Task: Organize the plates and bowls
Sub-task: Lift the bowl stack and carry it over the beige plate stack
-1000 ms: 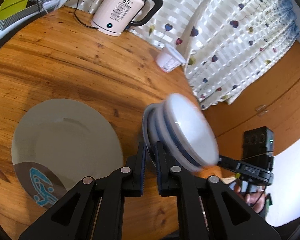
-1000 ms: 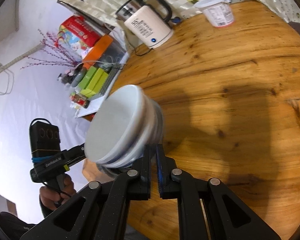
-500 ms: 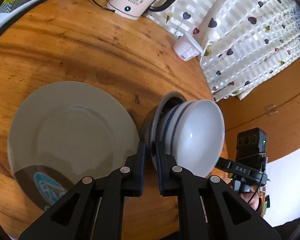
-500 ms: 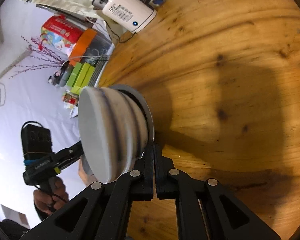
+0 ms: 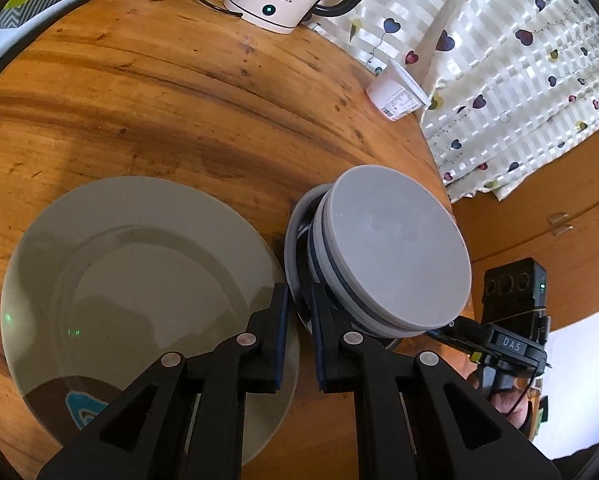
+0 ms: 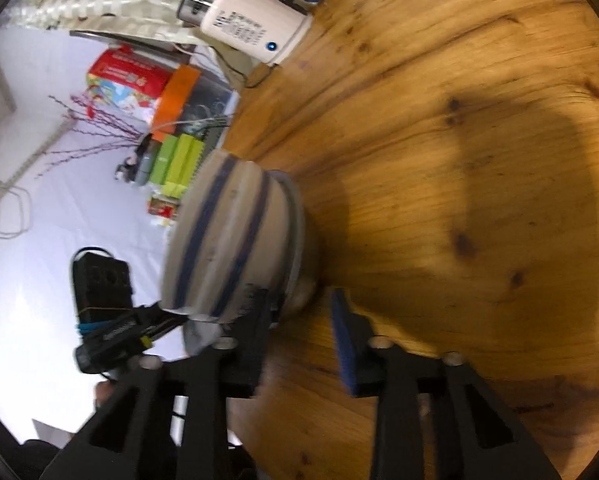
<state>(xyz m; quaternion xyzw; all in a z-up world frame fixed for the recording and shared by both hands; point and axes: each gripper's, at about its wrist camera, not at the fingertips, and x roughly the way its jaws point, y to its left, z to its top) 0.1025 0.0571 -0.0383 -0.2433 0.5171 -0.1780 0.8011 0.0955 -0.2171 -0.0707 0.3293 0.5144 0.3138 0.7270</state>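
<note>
Plate beside stacked bowls shows only from left wrist.

Both wrist views look steeply down, close, from opposite sides, sharing the stacked bowls and table

We see our right gripper with its jaws opening and bare table wood between them. The tilted, blurred bowl stack, white with blue bands, sits by the left-hand finger. The left gripper grips its far rim. A kettle stands beyond.
</note>
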